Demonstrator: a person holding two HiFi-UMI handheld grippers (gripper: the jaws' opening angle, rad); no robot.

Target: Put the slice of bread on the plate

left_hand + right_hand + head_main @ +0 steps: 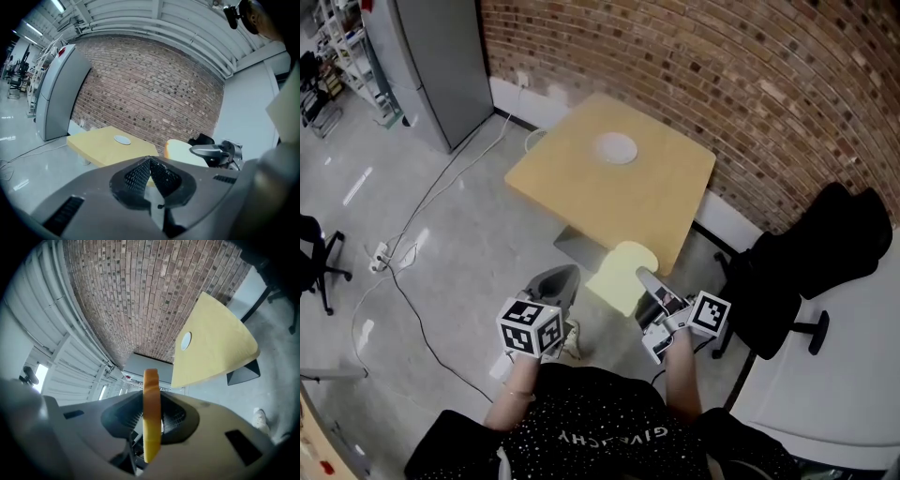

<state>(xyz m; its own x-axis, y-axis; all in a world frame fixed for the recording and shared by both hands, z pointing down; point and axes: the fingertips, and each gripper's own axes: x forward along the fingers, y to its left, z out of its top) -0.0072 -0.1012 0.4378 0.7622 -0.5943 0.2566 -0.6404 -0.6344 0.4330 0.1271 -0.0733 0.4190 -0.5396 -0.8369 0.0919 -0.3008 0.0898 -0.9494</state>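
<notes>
Yellow bread point(621, 277) clamped edge-on in right claw point(151, 417); left claw point(150, 172) closed, empty. Plate point(616, 148) on surface point(675, 197), well apart.

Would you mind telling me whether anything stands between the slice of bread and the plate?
Nothing visible does: from the slice of bread in the right gripper, only open floor and bare tabletop lie before the plate.

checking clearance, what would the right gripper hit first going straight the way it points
Probably the brick wall: the right gripper, holding the bread, looks level and above the table, so it should pass over it. Height is hard to judge.
</notes>
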